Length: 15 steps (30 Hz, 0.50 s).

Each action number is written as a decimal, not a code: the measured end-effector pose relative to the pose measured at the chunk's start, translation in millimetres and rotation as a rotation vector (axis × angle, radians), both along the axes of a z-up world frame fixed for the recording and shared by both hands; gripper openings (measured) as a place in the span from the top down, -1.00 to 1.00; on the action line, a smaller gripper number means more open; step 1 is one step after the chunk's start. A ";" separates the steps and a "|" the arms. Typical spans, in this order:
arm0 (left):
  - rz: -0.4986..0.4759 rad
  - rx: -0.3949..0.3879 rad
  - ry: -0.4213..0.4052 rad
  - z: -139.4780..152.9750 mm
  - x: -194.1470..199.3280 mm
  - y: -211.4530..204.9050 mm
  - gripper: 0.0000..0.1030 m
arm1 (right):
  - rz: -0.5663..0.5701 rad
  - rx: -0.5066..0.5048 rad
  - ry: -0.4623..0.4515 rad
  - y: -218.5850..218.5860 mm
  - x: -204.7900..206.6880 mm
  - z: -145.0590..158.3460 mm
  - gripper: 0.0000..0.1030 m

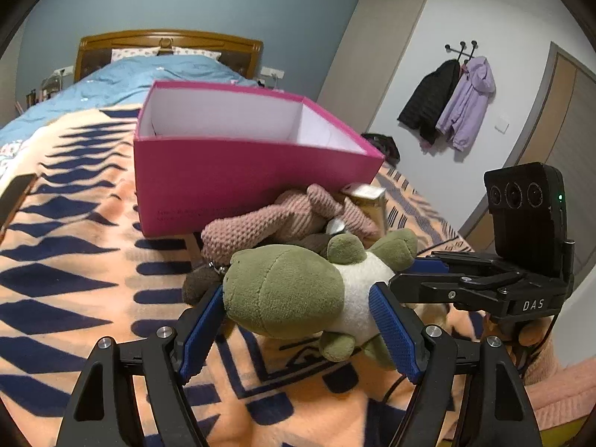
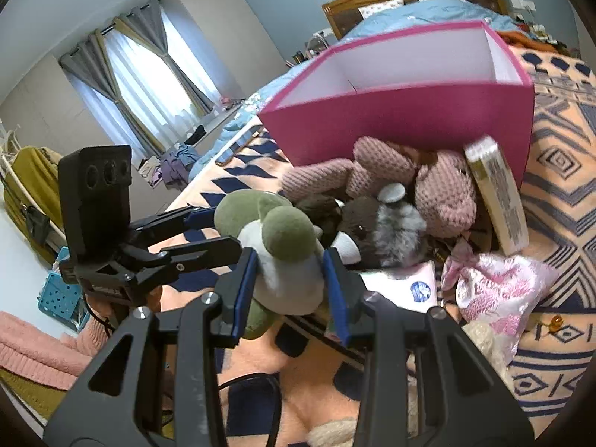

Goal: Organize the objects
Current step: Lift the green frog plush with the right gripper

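Bed [image 1: 67, 246]: carried a patterned orange-and-navy blanket under all items.

Pink box [image 1: 238, 175]: open-topped, apparently empty, stood upright behind the heap.

Green plush toy [image 1: 298, 290]: lay on the blanket at the front of the heap, near the box.

Pink knitted toy [image 1: 283, 219]: lay against the box wall.

Left tool [image 1: 298, 320]: pads set on either side of the plush head, seemingly touching it.

Right tool [image 2: 290, 272]: clamped on the plush's white belly.

Handling advice: lift with both grips squeezing evenly, clear the box rim, then lower inside before letting go.

"DAS" on right tongs [image 1: 417, 273]
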<state>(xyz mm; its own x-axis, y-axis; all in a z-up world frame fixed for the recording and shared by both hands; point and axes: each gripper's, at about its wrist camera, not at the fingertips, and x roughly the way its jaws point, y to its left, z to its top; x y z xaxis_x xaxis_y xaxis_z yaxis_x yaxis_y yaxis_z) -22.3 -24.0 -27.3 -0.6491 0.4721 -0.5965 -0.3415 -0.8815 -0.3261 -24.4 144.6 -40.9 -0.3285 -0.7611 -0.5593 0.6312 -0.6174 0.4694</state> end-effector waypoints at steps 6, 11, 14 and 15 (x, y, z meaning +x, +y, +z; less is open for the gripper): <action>0.002 -0.004 0.072 33.3 4.5 -2.3 -0.52 | 0.028 0.017 0.096 -10.3 -0.4 27.1 0.24; -0.012 -0.063 0.156 59.3 -2.8 11.9 -0.48 | 0.078 -0.036 0.156 -27.5 -12.0 48.7 0.75; 0.018 -0.071 0.132 48.3 -15.0 10.5 -0.48 | 0.040 0.033 0.181 -37.0 -18.0 47.6 0.76; 0.032 -0.073 0.111 39.9 -18.4 7.9 -0.49 | 0.047 0.021 0.162 -36.8 -19.6 44.6 0.76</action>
<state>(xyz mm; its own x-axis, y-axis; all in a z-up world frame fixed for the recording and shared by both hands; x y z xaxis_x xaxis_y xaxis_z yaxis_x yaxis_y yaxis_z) -40.7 -16.1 12.6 -0.7272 0.4079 -0.5521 -0.3431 -0.9126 -0.2224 -44.0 107.8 3.7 -0.3795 -0.7664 -0.5182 0.7261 -0.5939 0.3465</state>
